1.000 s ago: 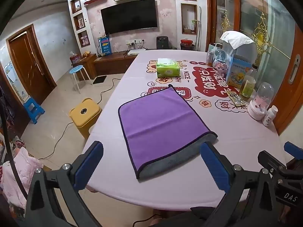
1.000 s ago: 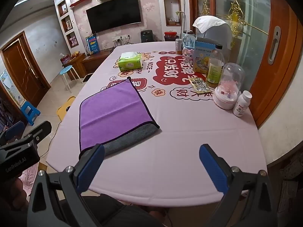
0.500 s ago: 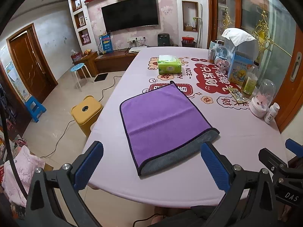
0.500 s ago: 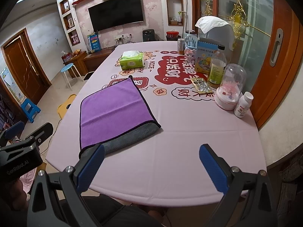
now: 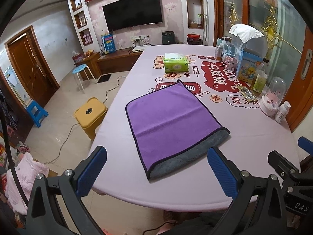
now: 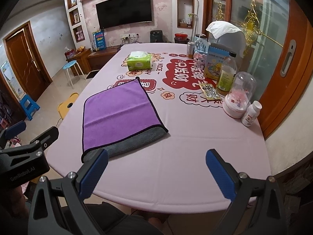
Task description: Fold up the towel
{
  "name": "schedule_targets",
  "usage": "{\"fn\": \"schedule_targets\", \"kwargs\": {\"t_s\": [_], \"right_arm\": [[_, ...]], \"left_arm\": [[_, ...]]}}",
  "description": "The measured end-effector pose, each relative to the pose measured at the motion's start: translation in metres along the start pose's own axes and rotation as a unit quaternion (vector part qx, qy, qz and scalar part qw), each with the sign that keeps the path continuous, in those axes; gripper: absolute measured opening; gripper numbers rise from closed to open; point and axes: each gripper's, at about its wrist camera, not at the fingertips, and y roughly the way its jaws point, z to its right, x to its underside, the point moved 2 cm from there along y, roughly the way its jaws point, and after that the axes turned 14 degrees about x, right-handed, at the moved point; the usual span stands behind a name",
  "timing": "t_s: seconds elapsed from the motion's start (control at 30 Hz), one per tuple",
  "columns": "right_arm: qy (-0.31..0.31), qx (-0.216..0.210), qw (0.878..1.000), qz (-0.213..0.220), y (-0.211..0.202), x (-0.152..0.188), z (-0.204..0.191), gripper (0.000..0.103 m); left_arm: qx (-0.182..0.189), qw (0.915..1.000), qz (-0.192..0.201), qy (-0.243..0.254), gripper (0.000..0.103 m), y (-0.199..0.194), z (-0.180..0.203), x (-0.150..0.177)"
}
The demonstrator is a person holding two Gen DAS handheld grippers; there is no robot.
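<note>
A purple towel (image 5: 168,115) with a dark hem lies folded flat on the pink tablecloth (image 5: 244,137); its grey underside shows along the near edge (image 5: 187,154). It also shows in the right wrist view (image 6: 117,113). My left gripper (image 5: 156,168) is open and empty, held above the table's near edge just short of the towel. My right gripper (image 6: 156,170) is open and empty, to the right of the towel's near edge. The right gripper's body shows at the left view's right edge (image 5: 289,176); the left gripper's body shows in the right view (image 6: 25,156).
A green tissue pack (image 5: 175,62) sits beyond the towel. Bottles, a box, a glass dome (image 5: 272,99) and a small white bottle (image 5: 281,111) crowd the table's right side. A yellow stool (image 5: 90,113) and a blue stool stand on the floor to the left.
Both grippers have drawn back and risen a little from the table; the towel looks slightly farther off. The towel has not moved and both grippers stay open.
</note>
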Motion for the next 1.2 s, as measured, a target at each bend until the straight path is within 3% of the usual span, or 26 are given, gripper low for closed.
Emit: {"fn": "schedule_targets", "kwargs": {"t_s": [0.43,0.77,1.0,1.2], "right_arm": [[-0.023,0.009,1.0,-0.004,-0.002,-0.003,-0.033,0.1],[-0.033,0.029,0.998,0.043,-0.006,-0.018,-0.052,0.1],[-0.075,0.033,0.993,0.079,0.007,-0.029,-0.052,0.1],[-0.121,0.006,0.988,0.1,0.028,-0.042,-0.047,0.1]], "left_arm": [[0.044,0.9981,-0.04,-0.011,0.102,0.026,-0.03,0.004],[0.081,0.9943,-0.061,-0.034,0.102,0.056,-0.054,0.002],[0.081,0.9917,-0.085,-0.052,0.102,0.076,-0.057,0.001],[0.064,0.9912,-0.096,-0.065,0.102,0.092,-0.058,-0.003]]}}
